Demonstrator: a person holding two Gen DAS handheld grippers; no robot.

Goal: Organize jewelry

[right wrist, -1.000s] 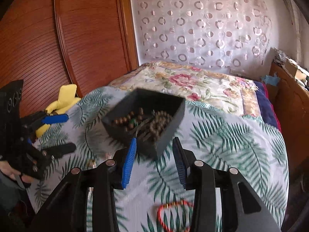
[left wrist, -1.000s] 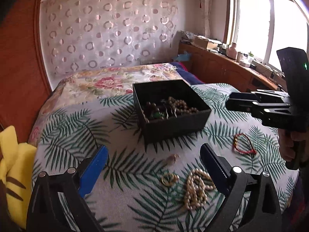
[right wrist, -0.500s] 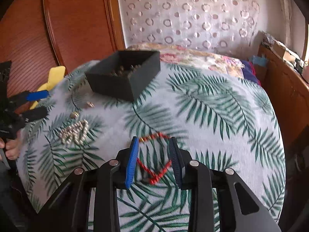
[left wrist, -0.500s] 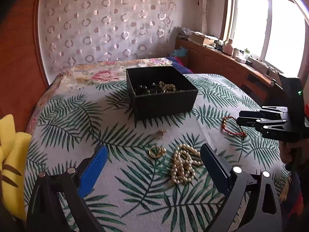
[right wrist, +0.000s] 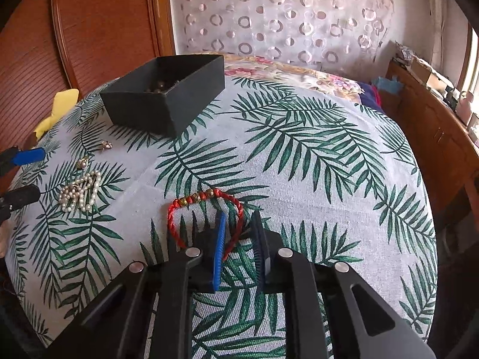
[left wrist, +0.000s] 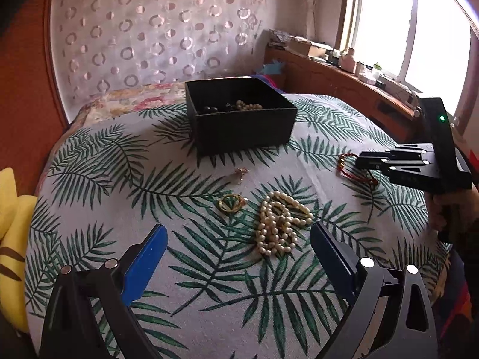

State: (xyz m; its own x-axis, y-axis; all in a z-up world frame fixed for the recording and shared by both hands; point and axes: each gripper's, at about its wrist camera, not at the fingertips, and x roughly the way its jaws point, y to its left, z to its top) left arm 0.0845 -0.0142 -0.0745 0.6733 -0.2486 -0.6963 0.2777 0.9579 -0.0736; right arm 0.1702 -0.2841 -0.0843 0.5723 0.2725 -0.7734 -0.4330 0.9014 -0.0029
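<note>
A black box [left wrist: 239, 116] holding beads stands on the palm-leaf cloth; it also shows in the right wrist view [right wrist: 164, 95]. A red cord bracelet [right wrist: 203, 200] lies flat, and my right gripper [right wrist: 239, 227] is low over it, fingers narrowly apart astride its right side, not clamped. In the left wrist view the right gripper [left wrist: 359, 161] covers part of the red bracelet [left wrist: 344, 164]. A pearl necklace [left wrist: 278, 221], a gold ring brooch [left wrist: 230, 203] and a small earring [left wrist: 241, 173] lie ahead of my left gripper [left wrist: 239, 239], which is wide open and empty.
A yellow plush toy [left wrist: 12, 209] lies at the left edge of the bed. A wooden sideboard [left wrist: 344, 83] with clutter runs under the window on the right. A wooden wardrobe [right wrist: 89, 24] stands behind the bed on the left.
My right gripper has come down from over the box to the red bracelet, its fingers now around the cord. My left gripper has drawn back and lowered a little, staying open.
</note>
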